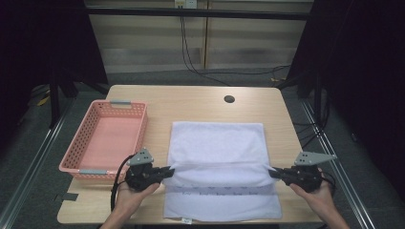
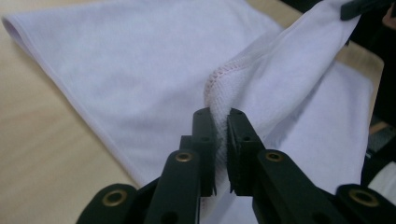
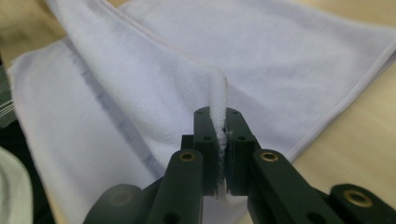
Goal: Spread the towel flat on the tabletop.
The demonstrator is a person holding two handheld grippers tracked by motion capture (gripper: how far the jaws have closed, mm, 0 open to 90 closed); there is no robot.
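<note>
A fold of the white towel (image 1: 217, 157) is in hand. The towel lies on the wooden table (image 1: 191, 102), right of the pink basket (image 1: 107, 138), and its far part lies flat. Across its middle a layer of cloth is stretched between the two grippers, with a strip of towel bearing a faint printed line lying nearer the person.

The left gripper (image 1: 168, 172) pinches the left end of that layer: in the left gripper view its jaws are nearly closed, with the stitched hem of the towel (image 2: 219, 93) between the pads. The right gripper (image 1: 272, 172) does the same at the right end; in the right gripper view a thin ridge of towel (image 3: 218, 109) sits clamped between almost closed jaws.

Judging by this, the doubled layer is about to be laid down. The next move calls for both ends to be brought down together, level and equally taut, so that the edges line up, before the jaws let go.

Both hands come in from the near edge, palms under the grippers, each gripper low over the table and pointing inward toward the other. The basket stands empty at the left.
</note>
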